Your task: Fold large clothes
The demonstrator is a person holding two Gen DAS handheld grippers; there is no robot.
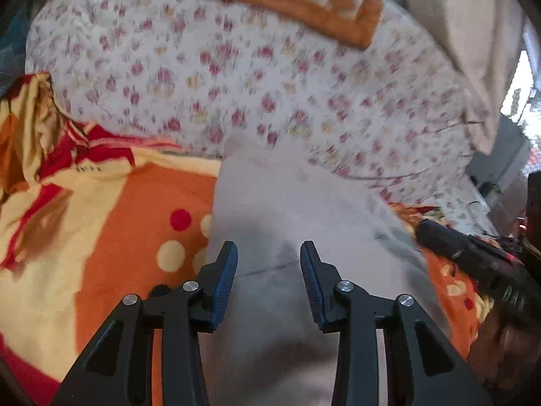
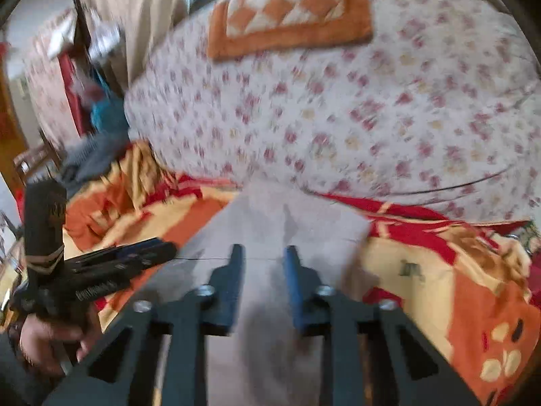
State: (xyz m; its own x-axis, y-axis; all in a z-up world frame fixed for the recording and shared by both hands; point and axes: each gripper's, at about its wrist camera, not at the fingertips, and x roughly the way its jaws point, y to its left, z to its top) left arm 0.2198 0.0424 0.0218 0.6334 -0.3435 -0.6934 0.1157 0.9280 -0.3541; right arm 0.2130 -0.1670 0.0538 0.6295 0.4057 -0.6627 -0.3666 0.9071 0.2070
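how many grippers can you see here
2. The left gripper hangs open over the grey garment; the right gripper, also open, is over the same cloth. Each appears at the edge of the other's view.

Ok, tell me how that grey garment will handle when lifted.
The grey garment will probably go floppy: it lies flat with soft creases. It looks thin, so likely light. Lying on the orange blanket, it may drag rather than slide.
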